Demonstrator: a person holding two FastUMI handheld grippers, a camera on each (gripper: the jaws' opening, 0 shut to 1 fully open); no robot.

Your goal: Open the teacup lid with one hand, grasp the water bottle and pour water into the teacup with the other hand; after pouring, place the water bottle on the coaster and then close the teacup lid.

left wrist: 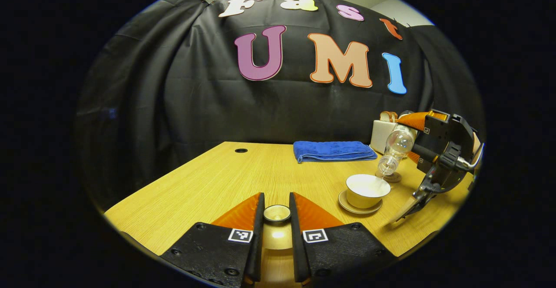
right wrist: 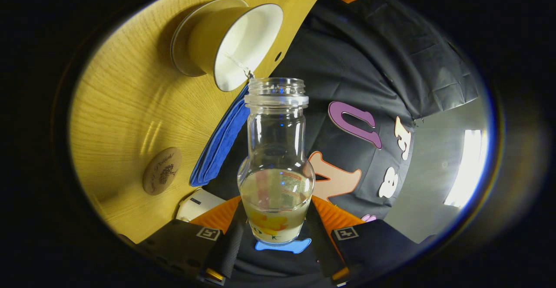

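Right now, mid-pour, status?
Left gripper shut on gold teacup lid. Right gripper shut on clear glass water bottle, tilted, pouring into white-lined teacup. Round wooden coaster free.

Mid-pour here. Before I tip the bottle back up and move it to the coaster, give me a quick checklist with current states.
1. Right tool gripping the water bottle: ok, both fingers press its body.
2. Stream landing inside the teacup: ok, thin stream reaches its rim.
3. Teacup sitting on its saucer: ok.
4. Coaster free for the bottle: ok, nothing on it.
5. Left tool holding the lid off the cup: ok, clamped on its knob.
6. Water level in the cup: cannot tell.
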